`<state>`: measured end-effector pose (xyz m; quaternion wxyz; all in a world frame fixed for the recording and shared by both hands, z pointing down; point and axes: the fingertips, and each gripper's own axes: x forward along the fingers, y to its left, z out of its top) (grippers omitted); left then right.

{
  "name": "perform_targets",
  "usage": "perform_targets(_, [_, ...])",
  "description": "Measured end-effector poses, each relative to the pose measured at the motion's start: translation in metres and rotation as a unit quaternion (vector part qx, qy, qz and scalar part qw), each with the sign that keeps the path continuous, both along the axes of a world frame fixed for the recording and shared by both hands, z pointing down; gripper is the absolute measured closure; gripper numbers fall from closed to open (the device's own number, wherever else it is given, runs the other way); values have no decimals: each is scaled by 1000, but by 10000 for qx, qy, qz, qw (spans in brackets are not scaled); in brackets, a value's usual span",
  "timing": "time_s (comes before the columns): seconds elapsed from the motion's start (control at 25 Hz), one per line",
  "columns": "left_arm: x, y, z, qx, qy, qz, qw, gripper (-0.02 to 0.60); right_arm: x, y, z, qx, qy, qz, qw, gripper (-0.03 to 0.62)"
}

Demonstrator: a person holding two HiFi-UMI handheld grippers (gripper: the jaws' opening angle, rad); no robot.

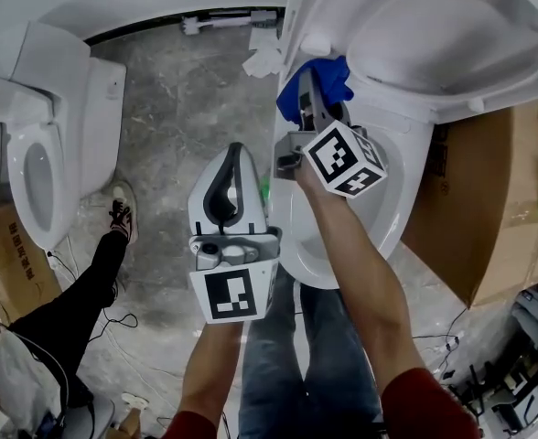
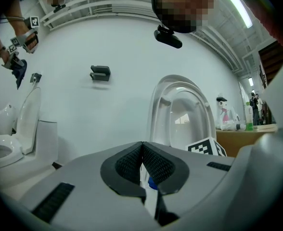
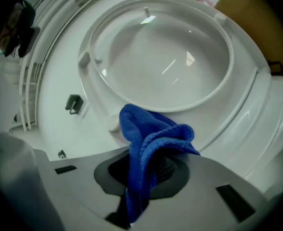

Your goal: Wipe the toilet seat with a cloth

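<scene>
Grey mottled floor (image 1: 168, 108) surrounds a toilet whose toilet seat (image 1: 452, 35) stands tipped up. The right tool (image 1: 317, 99) carries a blue cloth (image 1: 340, 79) just below it, and the left tool (image 1: 232, 158) hangs beside the bowl (image 1: 296, 240).

Left gripper view: the left tool (image 2: 142, 153) is clenched on nothing, with the toilet seat (image 2: 180, 114) ahead.

Right gripper view: the right tool (image 3: 146, 174) is clamped on the bunched cloth (image 3: 148, 141), near the toilet seat (image 3: 160, 57).

The grey mottled floor (image 1: 182, 108) bears a left toilet (image 1: 45, 154), a middle toilet (image 1: 411, 144), a cardboard box (image 1: 489, 199) and a crumpled white wad (image 1: 264, 59).

Blue cloth (image 3: 146, 138) bunched nr raised seat (image 1: 415, 99)
</scene>
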<state>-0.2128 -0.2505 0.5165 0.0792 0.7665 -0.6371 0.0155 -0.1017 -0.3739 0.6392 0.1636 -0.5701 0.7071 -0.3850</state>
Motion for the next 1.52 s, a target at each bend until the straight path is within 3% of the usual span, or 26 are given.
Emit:
perform_targets(0.16, [-1, 3, -14, 44, -31, -50, 10000, 565, 2, -1, -42, 140, -1068, 331, 9936, 536])
perform_targets(0.32, [2, 6, -34, 102, -32, -65, 9999, 565, 6, 2, -63, -85, -1741, 653, 9825, 536])
perform_targets(0.52, [4, 15, -61, 98, -65, -36, 9999, 566, 11, 13, -91, -86, -2099, 730, 9750, 536])
perform_targets(0.8, [9, 19, -96, 125, -41, -18, 9999, 565, 20, -4, -182, 471, -2255, 633, 9710, 536])
perform_targets(1.12, [19, 16, -127, 267, -21, 40, 9996, 565, 32, -8, -282, 991, -2597, 635, 9585, 536])
perform_targets(1.2, [20, 16, -136, 336, -60, 54, 9994, 565, 33, -7, -302, 1146, -2493, 556, 9600, 536])
perform_targets(1.4, [28, 11, -157, 492, -149, 94, 9986, 565, 48, -15, -349, 1589, -1645, 400, 9727, 536])
perform_targets(1.52, [35, 11, -166, 538, -176, 117, 9983, 566, 55, -20, -361, 1625, -381, 194, 9858, 536])
